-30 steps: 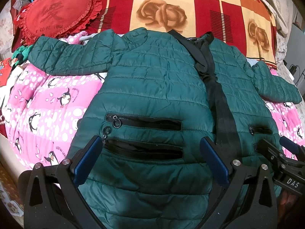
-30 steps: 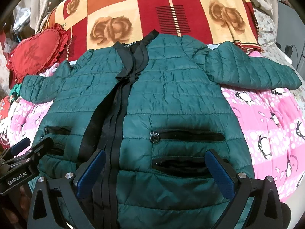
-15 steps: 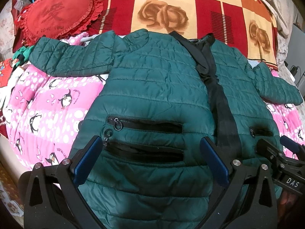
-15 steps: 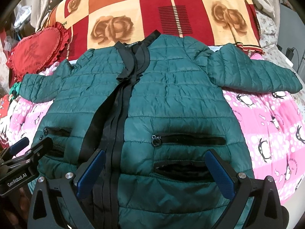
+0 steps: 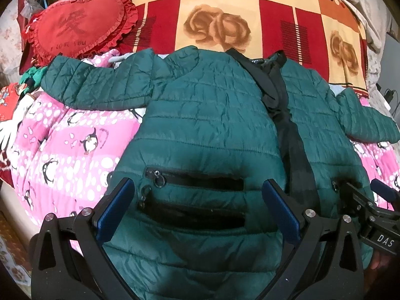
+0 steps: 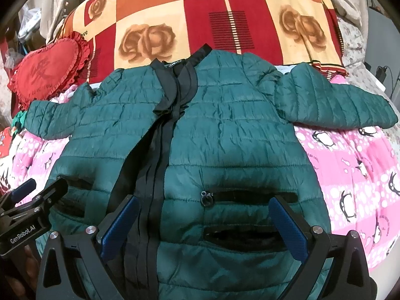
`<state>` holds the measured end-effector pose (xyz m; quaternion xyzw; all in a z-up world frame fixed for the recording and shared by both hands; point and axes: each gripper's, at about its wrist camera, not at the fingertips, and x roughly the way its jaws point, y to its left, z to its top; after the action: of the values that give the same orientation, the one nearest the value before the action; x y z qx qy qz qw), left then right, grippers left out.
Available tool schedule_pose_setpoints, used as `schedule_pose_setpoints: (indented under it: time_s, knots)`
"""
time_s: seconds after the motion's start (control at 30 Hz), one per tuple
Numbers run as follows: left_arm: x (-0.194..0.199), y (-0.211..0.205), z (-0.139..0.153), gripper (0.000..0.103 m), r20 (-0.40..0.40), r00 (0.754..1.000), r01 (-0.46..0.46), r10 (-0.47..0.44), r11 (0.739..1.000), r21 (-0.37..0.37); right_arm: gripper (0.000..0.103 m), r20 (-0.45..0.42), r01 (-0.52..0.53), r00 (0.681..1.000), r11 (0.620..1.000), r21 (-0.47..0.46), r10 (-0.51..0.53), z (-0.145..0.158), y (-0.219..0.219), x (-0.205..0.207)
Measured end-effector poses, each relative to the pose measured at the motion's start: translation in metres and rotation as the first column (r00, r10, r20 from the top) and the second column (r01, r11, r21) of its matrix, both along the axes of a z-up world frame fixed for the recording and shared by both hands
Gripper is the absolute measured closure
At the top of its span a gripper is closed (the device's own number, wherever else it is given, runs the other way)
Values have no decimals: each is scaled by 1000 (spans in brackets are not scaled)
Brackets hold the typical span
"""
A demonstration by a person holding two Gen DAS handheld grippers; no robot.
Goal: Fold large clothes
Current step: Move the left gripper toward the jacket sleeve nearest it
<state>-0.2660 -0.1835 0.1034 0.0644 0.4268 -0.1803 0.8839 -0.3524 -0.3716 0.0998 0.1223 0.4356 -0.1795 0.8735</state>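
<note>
Lying flat and face up on the bed, one green jacket had both sleeves spread toward 9 and 3 o'clock, so no fold was made yet and all folding remained. Two claws, left claw and right claw, hovered released over its hem at 6 o'clock, holding nothing.

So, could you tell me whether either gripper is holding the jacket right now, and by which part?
Nothing is held. The left gripper and right gripper are both open above the green jacket, near its pockets.
</note>
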Motion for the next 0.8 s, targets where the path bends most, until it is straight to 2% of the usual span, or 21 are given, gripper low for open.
schedule_pose_setpoints:
  time_s: [0.8]
  knots:
    - [36, -10, 9, 1, 36, 999, -39, 38, 999, 17, 0, 14, -11, 1000, 1000, 20, 11, -4, -8, 38]
